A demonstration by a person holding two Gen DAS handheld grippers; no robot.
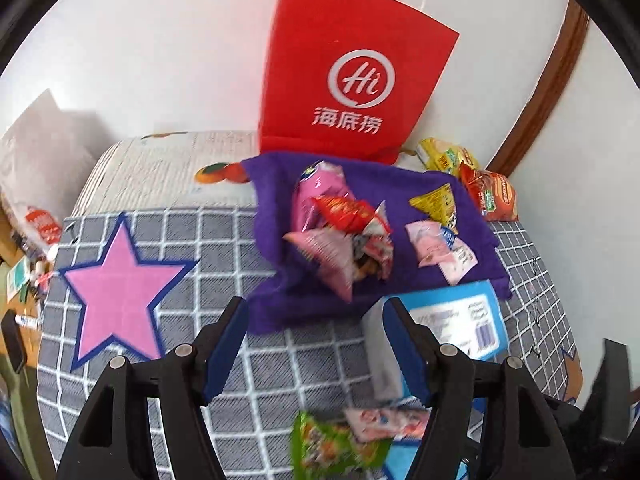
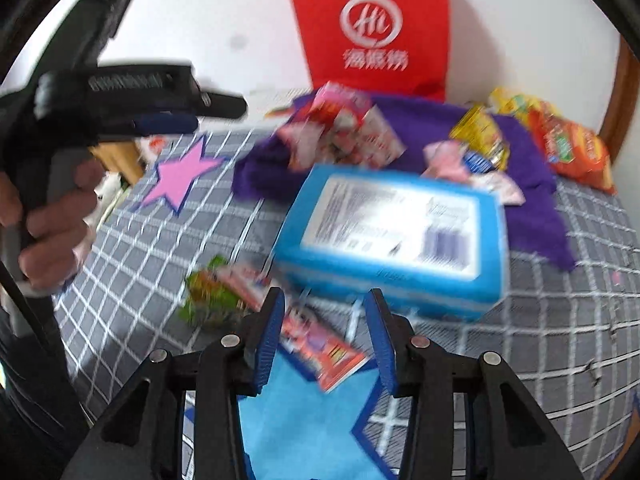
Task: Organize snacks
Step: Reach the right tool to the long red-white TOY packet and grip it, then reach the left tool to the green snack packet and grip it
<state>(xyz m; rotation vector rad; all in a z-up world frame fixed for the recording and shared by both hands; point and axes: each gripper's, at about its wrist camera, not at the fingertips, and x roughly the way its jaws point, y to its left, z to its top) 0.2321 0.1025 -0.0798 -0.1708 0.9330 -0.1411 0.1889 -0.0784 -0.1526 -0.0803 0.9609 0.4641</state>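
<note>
Both our claws spread wide, nothing between the pads. Left claw (image 1: 316,344) hangs above the grid-pattern blanket (image 1: 280,364); the snack heap (image 1: 340,232) on the purple cloth (image 1: 272,200) lies ahead of it, well apart. Blue box (image 1: 460,320) sits just beside its right finger, on the cloth's near edge. Green packet (image 1: 332,444) and a pink one (image 1: 384,424) lie under the claw, near the frame's bottom. Right claw (image 2: 324,332) is over a pink-red packet (image 2: 320,348) on the blanket; whether the pads touch it we can't tell, frame is blurred. Blue box (image 2: 396,236) is just ahead. Red bag (image 1: 352,68) stands behind the cloth, orange (image 1: 492,196) and yellow (image 1: 444,156) packets right of it.
</note>
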